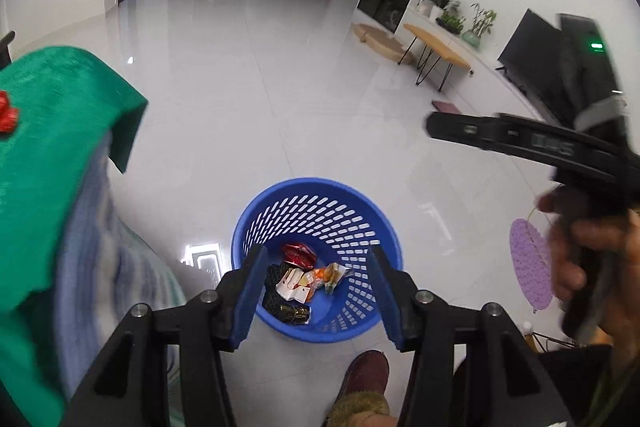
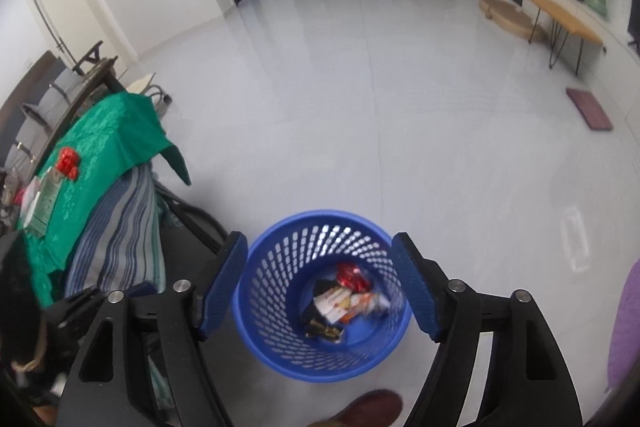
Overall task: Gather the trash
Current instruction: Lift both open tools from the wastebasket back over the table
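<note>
Trash (image 1: 298, 283) lies in the bottom of the blue basket (image 1: 316, 195), straight below and between the fingers of my left hand-held gripper (image 1: 316, 291): a red foil wrapper, a white packet, an orange one and dark crumpled pieces. My right hand-held gripper (image 2: 320, 287) hangs over the same basket (image 2: 320, 223), framing the same trash (image 2: 344, 301). Both are spread wide with nothing between their blue pads. Off to my left, a desk under a green cloth (image 2: 108, 143) carries another red wrapper (image 2: 67, 163) and a pale carton (image 2: 42, 201). My shoe (image 1: 366, 373) stands on the floor just beside the basket.
</note>
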`<state>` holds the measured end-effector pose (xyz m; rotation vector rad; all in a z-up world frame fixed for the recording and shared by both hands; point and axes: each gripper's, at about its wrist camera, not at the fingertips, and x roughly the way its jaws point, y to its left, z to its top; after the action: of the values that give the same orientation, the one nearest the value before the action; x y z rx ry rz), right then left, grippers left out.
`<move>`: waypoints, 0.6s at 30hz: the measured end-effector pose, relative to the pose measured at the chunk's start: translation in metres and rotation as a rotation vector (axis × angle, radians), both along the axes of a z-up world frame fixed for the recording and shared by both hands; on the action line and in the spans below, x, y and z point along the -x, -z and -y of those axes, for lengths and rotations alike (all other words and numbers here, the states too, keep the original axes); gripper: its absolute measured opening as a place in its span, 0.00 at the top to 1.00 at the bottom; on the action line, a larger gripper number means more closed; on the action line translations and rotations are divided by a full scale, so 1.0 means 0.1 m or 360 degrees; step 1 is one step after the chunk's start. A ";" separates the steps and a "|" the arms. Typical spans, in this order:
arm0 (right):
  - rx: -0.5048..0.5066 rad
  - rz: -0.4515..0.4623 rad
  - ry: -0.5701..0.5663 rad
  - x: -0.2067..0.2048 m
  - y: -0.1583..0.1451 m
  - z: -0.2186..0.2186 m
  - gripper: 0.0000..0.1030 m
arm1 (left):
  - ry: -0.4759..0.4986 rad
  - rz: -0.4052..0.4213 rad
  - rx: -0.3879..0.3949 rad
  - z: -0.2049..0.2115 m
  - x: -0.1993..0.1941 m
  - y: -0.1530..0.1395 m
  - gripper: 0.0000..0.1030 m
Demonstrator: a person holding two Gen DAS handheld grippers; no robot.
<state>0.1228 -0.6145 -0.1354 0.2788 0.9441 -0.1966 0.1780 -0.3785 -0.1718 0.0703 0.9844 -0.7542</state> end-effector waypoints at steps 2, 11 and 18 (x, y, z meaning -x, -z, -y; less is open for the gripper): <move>0.0049 0.0058 -0.0022 0.01 -0.13 -0.12 0.20 | -0.0007 0.0054 0.0016 -0.20 0.14 -0.18 0.42; 0.0117 0.0331 -0.0281 -0.04 -0.55 -1.18 0.07 | -0.0245 0.0193 -0.0145 -1.47 0.48 -0.39 0.39; 0.0279 0.0367 -0.0660 -0.12 -0.41 -2.46 0.07 | -0.0593 0.0179 -0.0222 -2.64 0.41 -0.31 0.39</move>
<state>0.1349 -0.3688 -0.0945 -0.0584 0.7313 0.1322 0.1372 -0.1149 -0.1408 0.0476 0.9084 -0.3362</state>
